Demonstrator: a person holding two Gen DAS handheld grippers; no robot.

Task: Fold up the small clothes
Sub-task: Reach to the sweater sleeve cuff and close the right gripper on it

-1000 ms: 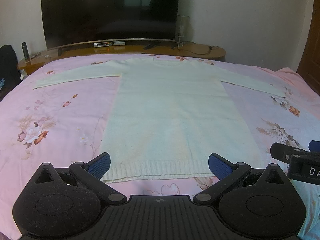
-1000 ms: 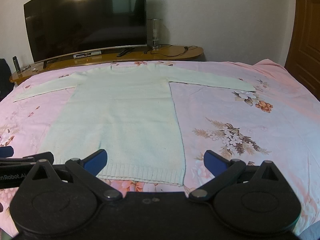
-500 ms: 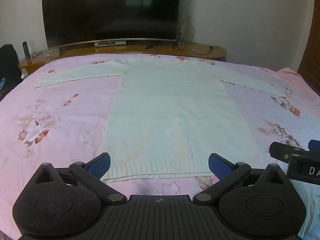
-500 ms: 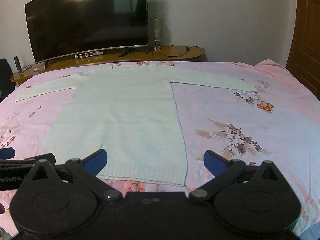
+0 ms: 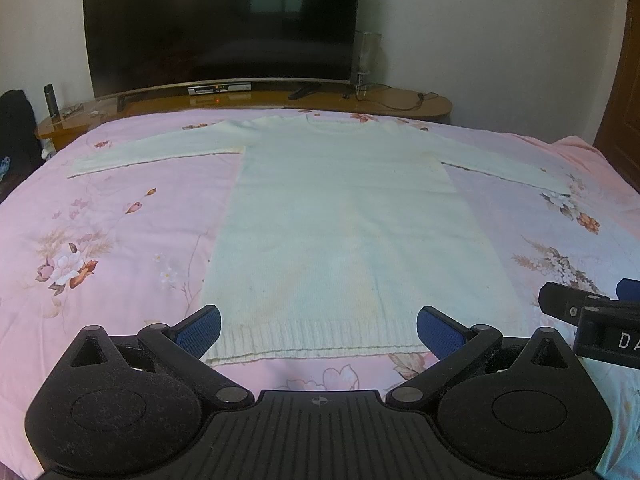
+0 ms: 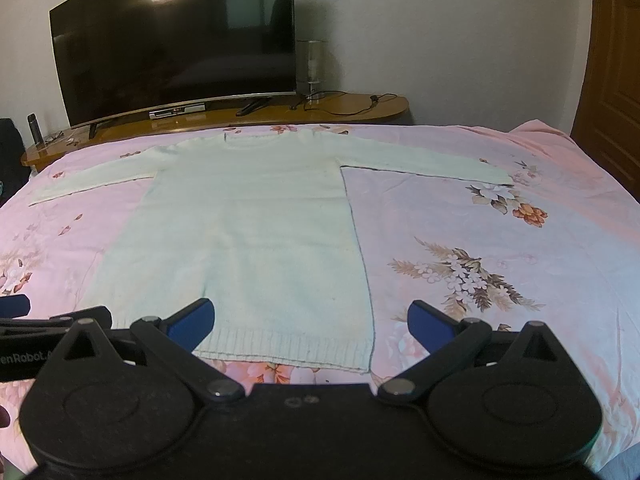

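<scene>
**Still flat: one sweater, two spread grippers at its hem**

Counted up, one pale knit sweater point(image 5: 340, 232) lies face-up on one bed point(image 5: 100, 240) with a pink floral cover, both sleeves stretched out sideways and the ribbed hem nearest the cameras. Behind the bed runs one long wooden table point(image 5: 248, 100) carrying one dark television point(image 5: 220, 24), a slim set-top box and some cables.

Two grippers are in play, each with two blue-padded fingers. The left gripper point(image 5: 318, 330) is held low and level at the foot of the bed, pointing along the garment toward the collar. Its fingers point(image 5: 198, 330) are spread wide and grip nothing. The hem's left corner sits just inside the left finger, while the right finger overlaps the hem short of its right corner, so most of the hem lies between the two pads. Whether the pads touch the fabric cannot be told.

The right gripper point(image 6: 312, 322) is held the same way, low and level, just beside the left one, whose black body shows at the left edge of the right wrist view. Its fingers point(image 6: 430, 324) are likewise spread wide, empty. The sweater's right hem corner lies between them: the left finger overlaps the hem, and the right finger stands over bare cover, clear of the garment's side edge.
</scene>
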